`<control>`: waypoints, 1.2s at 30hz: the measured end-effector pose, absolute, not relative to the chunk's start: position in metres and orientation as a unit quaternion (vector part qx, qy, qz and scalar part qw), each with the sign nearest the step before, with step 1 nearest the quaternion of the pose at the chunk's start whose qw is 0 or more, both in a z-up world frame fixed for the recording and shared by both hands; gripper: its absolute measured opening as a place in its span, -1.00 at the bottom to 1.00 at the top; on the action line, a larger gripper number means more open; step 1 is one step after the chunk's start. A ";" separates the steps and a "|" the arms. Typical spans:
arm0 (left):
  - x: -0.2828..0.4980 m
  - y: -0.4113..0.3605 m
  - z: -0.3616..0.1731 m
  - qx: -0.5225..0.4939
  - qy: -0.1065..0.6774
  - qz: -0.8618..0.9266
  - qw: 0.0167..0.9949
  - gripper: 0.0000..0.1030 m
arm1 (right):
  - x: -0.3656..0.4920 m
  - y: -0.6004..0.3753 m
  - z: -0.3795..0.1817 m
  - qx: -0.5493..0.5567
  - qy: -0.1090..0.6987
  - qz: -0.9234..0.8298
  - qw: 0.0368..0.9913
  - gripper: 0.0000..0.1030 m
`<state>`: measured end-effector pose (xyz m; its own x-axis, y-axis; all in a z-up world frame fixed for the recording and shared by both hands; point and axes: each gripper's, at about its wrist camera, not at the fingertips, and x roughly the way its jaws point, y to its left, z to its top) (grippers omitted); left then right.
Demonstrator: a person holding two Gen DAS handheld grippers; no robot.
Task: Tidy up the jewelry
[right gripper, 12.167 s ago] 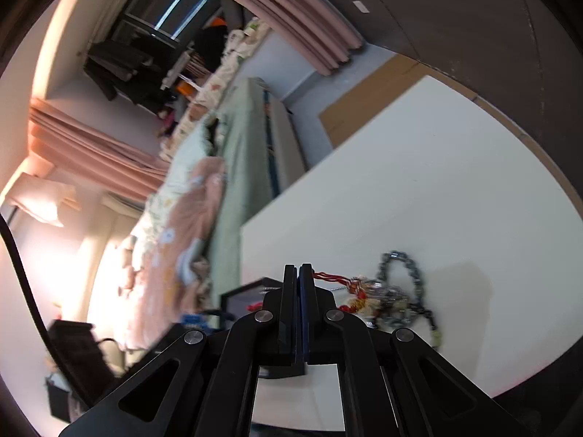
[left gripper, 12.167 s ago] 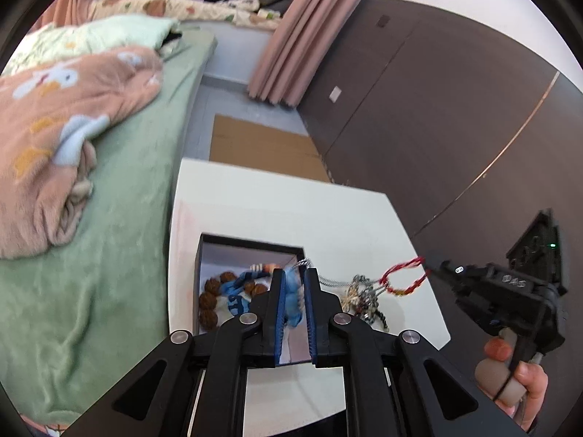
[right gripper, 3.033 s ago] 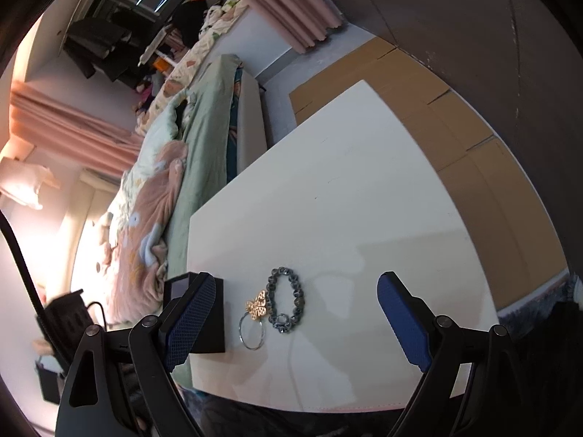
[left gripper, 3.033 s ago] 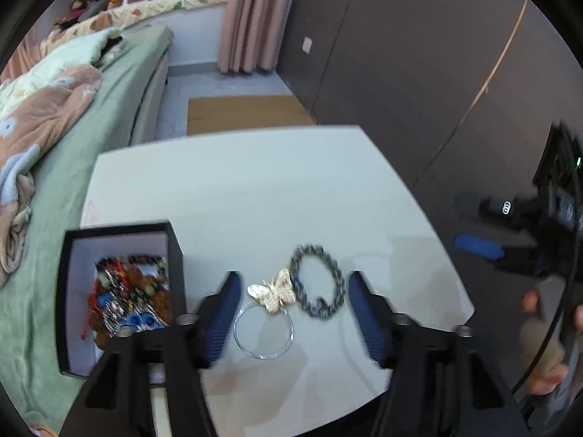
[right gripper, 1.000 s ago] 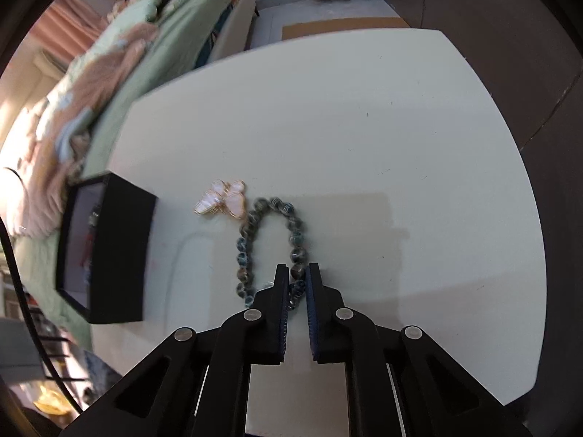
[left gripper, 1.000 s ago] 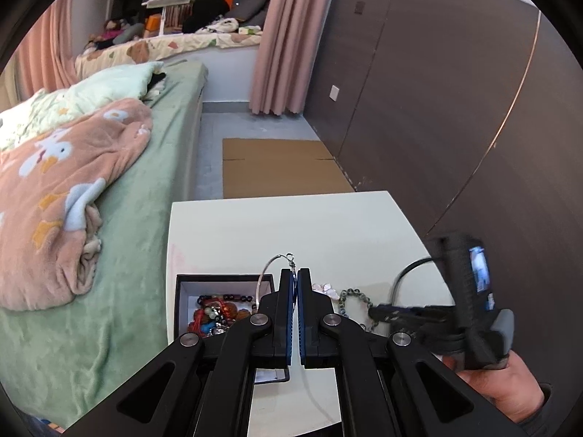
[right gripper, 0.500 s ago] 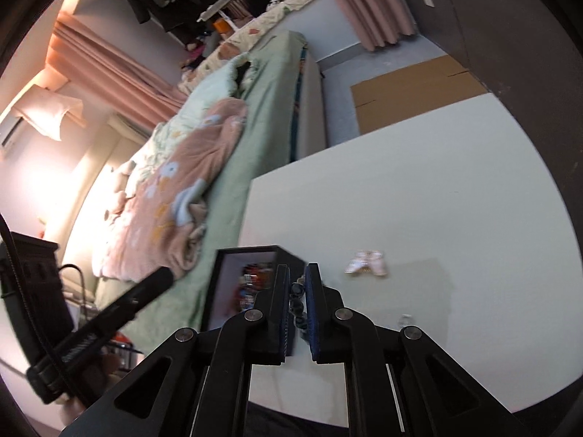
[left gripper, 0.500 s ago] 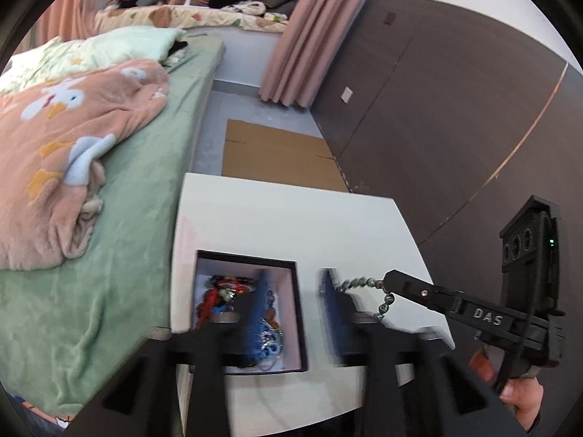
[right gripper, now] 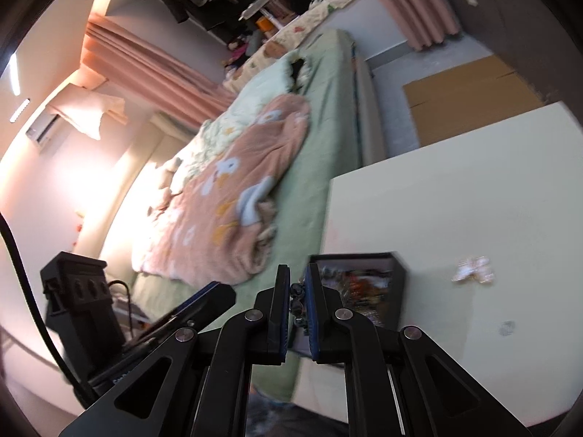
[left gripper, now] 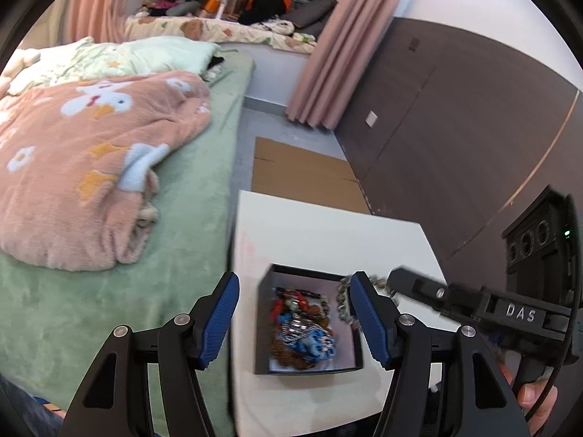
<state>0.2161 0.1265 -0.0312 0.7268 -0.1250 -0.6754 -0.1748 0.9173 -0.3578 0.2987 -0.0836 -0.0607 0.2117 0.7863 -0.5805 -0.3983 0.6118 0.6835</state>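
Green bedding (left gripper: pixel 109 309) lies just beside the table's (left gripper: pixel 320 225) left edge, and that is where my worry starts: anything that slips outside the black box (left gripper: pixel 267 331) on that side could drop between bed and table.

My left gripper (left gripper: pixel 293 318) hovers over the box with its fingers (left gripper: pixel 218 317) apart. They have just been opening, and nothing sits between them, only the box below with its heap of beads and chains. I judge its piece is already delivered.

Further right, the right gripper (right gripper: pixel 298 313) has its fingers close together, clamped on the dark bead bracelet (left gripper: pixel 344 304). In the left view the bracelet hangs from the fingertips as a limp loop, its long axis running roughly top to bottom, dangling near the box's right wall; blur stops me saying whether it touches. From here I think the risks are the loop swinging and snagging on that wall, or a release landing it half over the rim. The pinch holds only a few beads, so it could also slide out.

Farthest right, the butterfly ornament (right gripper: pixel 472 267) lies flat on the table, well apart from the box, still to be collected.
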 end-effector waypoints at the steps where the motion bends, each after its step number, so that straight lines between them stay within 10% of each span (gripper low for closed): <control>1: 0.213 0.132 -0.030 -0.208 0.366 0.017 0.907 0.25 | 0.299 -0.079 -0.064 0.203 0.499 0.398 0.742 -0.80; 5: 0.204 0.142 -0.029 -0.224 0.359 0.023 0.906 0.25 | 0.301 -0.076 -0.076 0.219 0.528 0.388 0.723 0.17; 36: 0.247 0.011 -0.056 -0.108 0.417 -0.056 0.901 0.25 | 0.315 -0.234 -0.082 0.218 0.548 0.246 0.769 0.45</control>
<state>0.2471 0.0105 -0.0556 0.6456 -0.1900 -0.7397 0.0099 0.9705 -0.2407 0.3152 -0.2344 -0.0819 0.2785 0.6170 -0.7360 -0.1384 0.7841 0.6050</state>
